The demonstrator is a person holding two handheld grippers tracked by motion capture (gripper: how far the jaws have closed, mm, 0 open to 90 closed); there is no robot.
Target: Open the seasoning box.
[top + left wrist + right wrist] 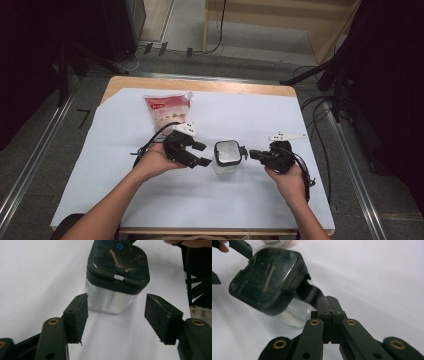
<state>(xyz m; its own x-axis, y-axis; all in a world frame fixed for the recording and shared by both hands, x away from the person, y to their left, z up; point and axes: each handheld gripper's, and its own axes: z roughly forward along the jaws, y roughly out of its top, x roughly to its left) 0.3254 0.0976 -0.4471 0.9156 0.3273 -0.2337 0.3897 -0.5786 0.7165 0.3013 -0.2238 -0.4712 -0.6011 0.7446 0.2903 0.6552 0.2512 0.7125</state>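
A clear square container point(226, 159) with a black lid point(226, 151) stands upright in the middle of the white-covered table. My left gripper point(205, 154) is just left of it, open. In the left gripper view the container point(112, 300) stands just beyond the two pads point(76, 317), and nothing is gripped by my left gripper point(117, 307). My right gripper point(253, 154) is on the container's right side, shut. In the right gripper view the closed tips of my right gripper point(327, 299) meet the black latch tab point(310, 292) that hangs off the lid point(264, 277). Nothing shows between the pads.
A red and white spouted pouch point(167, 111) lies flat at the back left of the white sheet point(260, 200). Bare wood point(240, 87) shows along the table's far edge. Cables and dark stands crowd the floor at the right point(325, 115).
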